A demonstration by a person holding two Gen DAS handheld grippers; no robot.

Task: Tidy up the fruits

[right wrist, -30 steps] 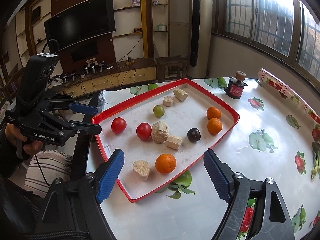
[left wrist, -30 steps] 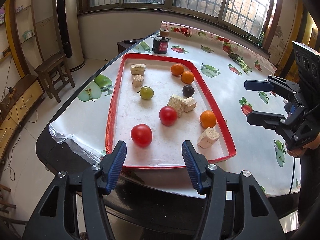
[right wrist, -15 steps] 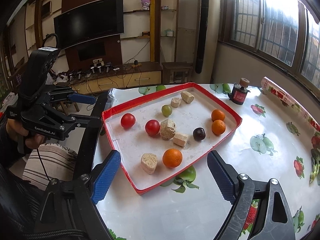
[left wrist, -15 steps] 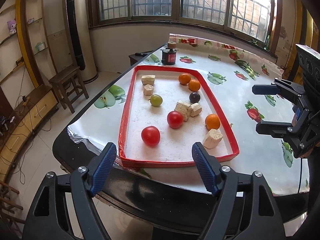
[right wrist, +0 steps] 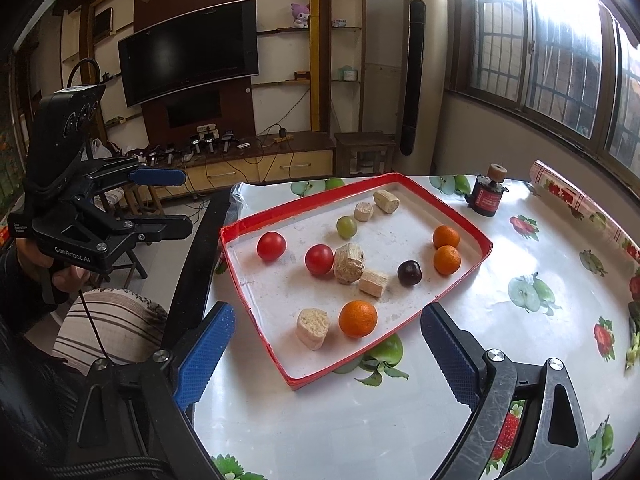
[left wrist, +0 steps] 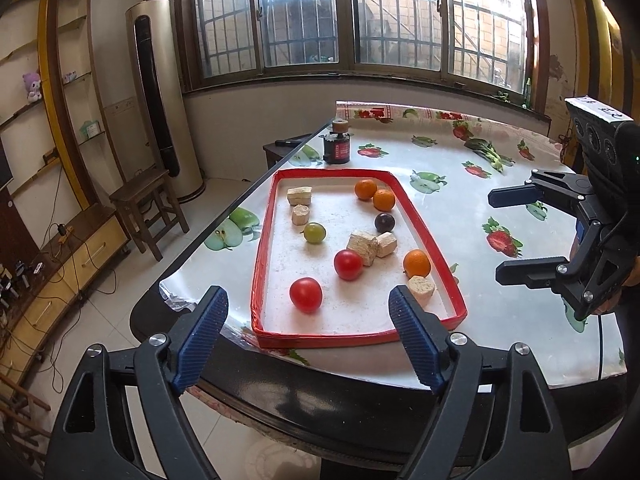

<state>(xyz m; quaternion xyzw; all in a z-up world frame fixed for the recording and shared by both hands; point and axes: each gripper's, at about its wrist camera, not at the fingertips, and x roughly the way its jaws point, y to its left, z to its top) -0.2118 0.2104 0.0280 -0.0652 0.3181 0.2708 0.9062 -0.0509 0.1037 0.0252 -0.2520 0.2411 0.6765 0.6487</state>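
Both my grippers spread wide and empty over the fruit tray.

My left gripper (left wrist: 308, 334) hovers off the red tray's (left wrist: 320, 338) near edge; my right gripper (right wrist: 326, 354) waits at three o'clock. Nearest tomato (left wrist: 305, 294) sits at twelve, the orange (left wrist: 416, 263) at one.

Crowded tray (left wrist: 262, 264), 5 blocks (left wrist: 362, 243) between fruits.

Left gripper (left wrist: 308, 330) jaws spread wide, empty; right gripper (right wrist: 326, 354) likewise, both held level.
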